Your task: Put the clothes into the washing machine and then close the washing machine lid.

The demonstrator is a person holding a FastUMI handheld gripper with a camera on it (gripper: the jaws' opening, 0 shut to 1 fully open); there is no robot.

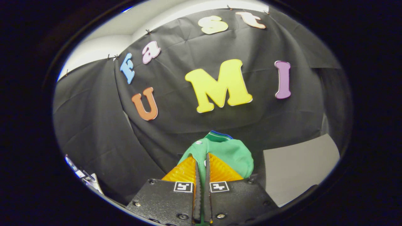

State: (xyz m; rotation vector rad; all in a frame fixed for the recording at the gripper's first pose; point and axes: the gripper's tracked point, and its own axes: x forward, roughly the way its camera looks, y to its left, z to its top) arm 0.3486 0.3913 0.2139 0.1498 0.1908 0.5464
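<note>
Behind the green garment, the black cloth wall (94, 125) of the booth rises, with a pale grey flat surface (298, 163) low to the garment's right. The soft green fabric garment with a blue-and-white striped edge (232, 150) bunches just ahead of and between the 2 orange ribbed fingers (185, 171) of the black hand-held gripper (202, 166), lifted well above that grey surface. The jaws are clenched on a fold of the garment, both fingers pressing it with only a thin gap between them. The washing machine is not something I can place from here. The likely risk is that the grip holds just 1 thin fold, so the hanging bulk could slide free on a quick swing, or trail over the drum's rim and block the lid.
</note>
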